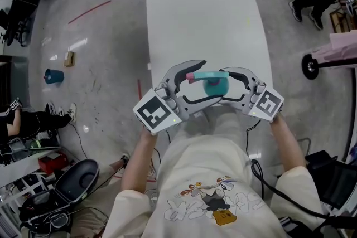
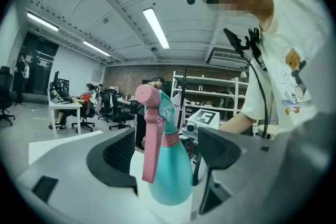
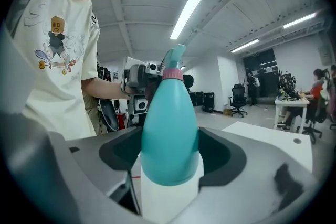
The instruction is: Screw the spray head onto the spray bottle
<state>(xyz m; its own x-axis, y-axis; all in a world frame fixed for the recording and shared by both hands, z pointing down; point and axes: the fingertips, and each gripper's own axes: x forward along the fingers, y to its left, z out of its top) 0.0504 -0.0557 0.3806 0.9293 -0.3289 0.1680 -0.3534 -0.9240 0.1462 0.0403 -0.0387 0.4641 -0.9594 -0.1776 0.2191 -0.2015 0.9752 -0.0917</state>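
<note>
The spray bottle (image 1: 215, 85) is held upright in the air over the near end of the white table (image 1: 195, 14), just in front of the person's chest, with one pair of tongs coming at it from each side. Its body is rounded like a pear: teal over the upper part and white at the bottom. A pink collar (image 3: 172, 74) is seen round the narrow neck, and above it sits the spray head (image 2: 164, 107), teal on top with a long pink trigger (image 2: 148, 149) hanging down the front (how tightly it is screwed on cannot be told).

The bottle's wide teal belly is gripped by the right tongs (image 3: 168, 157), whose dark pads are pressed against it on both sides, so the jaws are kept far apart.

The left tongs (image 2: 165, 157) are spread wide around the same bottle; a narrow gap is seen at each pad, so nothing is clamped by them.
</note>
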